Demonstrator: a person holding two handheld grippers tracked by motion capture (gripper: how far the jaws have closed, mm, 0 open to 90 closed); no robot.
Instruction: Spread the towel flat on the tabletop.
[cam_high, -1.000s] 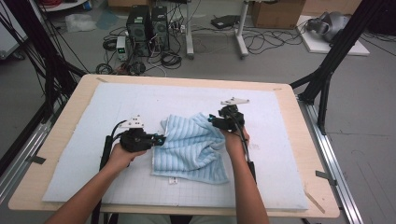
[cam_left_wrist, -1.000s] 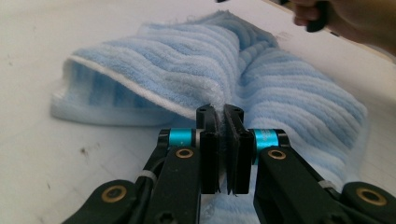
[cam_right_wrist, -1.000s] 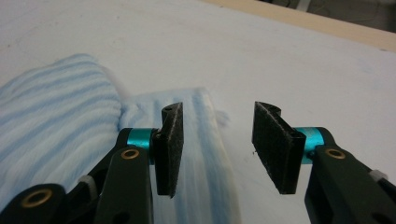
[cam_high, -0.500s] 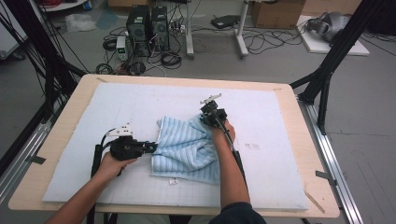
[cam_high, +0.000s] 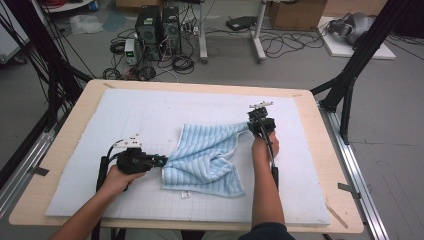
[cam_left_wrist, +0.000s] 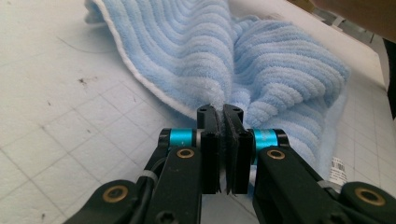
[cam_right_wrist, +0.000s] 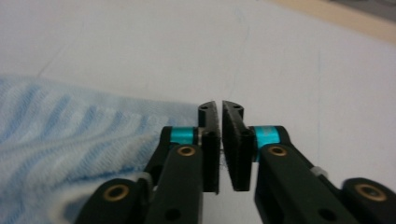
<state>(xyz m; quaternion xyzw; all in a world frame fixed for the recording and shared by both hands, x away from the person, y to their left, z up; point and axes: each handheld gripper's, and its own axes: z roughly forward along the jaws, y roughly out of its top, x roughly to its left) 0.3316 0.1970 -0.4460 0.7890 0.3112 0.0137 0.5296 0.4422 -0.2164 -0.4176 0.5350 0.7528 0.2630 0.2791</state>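
Left tool (cam_high: 161, 161) and right tool (cam_high: 248, 126) are each pinching opposite corners of the striped towel (cam_high: 207, 157), stretching it diagonally between them.

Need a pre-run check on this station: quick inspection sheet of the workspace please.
Surface: white gridded mat on a wooden table; a few dark specks show in the left gripper view.
Job's things: blue striped towel, rumpled, partly spread between the two tongs.
Clutter: small white tag at the towel's near edge.
Grippers: left tongs shut on the towel's left edge; right tongs have just been closing, pinched on its far right corner.
Cables: one trails from each gripper along the forearm.
Surroundings: computer towers, floor cables, cardboard boxes, black frame legs.
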